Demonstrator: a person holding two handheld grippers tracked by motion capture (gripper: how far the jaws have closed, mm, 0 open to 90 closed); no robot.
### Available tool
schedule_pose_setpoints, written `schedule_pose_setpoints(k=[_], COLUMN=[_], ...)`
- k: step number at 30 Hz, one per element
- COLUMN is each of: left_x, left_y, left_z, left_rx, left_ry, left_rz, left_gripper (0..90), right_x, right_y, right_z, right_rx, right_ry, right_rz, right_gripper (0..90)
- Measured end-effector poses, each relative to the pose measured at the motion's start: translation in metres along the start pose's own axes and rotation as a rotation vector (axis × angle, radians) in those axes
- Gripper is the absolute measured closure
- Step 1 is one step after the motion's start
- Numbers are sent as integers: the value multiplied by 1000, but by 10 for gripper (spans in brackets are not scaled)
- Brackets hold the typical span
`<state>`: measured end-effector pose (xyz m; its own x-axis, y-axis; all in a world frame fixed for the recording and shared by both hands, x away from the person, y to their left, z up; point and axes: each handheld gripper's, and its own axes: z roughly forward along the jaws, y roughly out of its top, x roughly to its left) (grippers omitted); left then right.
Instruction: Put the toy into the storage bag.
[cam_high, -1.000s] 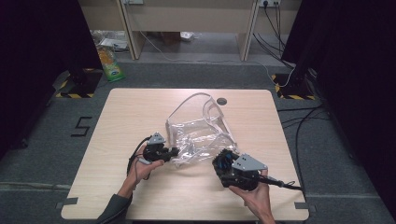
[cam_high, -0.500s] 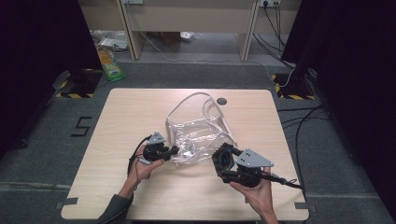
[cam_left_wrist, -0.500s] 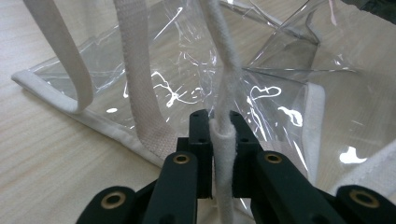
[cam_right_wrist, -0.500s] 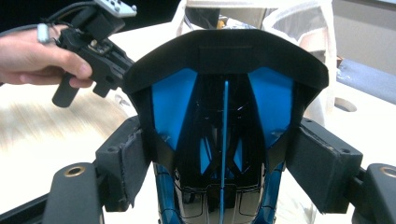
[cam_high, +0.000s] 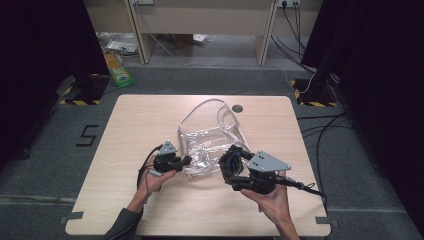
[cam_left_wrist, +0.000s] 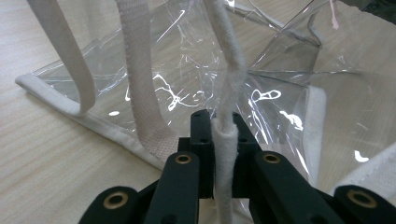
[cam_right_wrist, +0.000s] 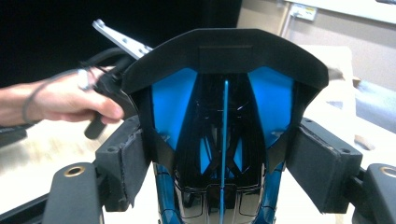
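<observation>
A clear plastic bag (cam_high: 209, 131) with white trim and white webbing handles (cam_left_wrist: 140, 70) lies partly upright at the table's middle. My left gripper (cam_high: 186, 161) is at the bag's near left corner, shut on the white trimmed rim (cam_left_wrist: 223, 140), which runs upright between the jaws. My right gripper (cam_high: 234, 169) sits just right of the bag's near edge, shut on a black object with a blue inside (cam_right_wrist: 224, 60), which is held tilted up. Its pads (cam_right_wrist: 123, 158) press the object's two sides. The same black and blue object (cam_high: 231, 161) faces the bag mouth.
The light wooden table (cam_high: 135, 120) has a round dark grommet (cam_high: 237, 108) at the back. Cables trail from both grippers toward the near edge. A person's hand (cam_right_wrist: 60, 100) holding the left gripper shows in the right gripper view. Shelving and a green packet (cam_high: 116, 67) stand on the floor beyond.
My right gripper has shifted slightly left and forward, toward the bag, with the black and blue object tilting up. The left gripper has stayed on the rim.
</observation>
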<state>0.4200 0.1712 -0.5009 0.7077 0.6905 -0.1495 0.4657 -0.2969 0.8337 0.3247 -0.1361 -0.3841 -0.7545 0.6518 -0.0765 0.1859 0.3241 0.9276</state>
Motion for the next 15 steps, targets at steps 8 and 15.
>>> schedule_pose_setpoints(k=[8,15], left_x=[0,-2], left_y=[0,-1], left_z=[0,0], left_rx=[2,8], left_ry=[2,7], left_rz=[4,-16], left_gripper=[838,838], right_x=[7,10], right_y=[27,35], right_z=[13,31], right_rx=[-27,-30], right_ry=[44,72], right_rz=[-26,-22], right_gripper=[259,259])
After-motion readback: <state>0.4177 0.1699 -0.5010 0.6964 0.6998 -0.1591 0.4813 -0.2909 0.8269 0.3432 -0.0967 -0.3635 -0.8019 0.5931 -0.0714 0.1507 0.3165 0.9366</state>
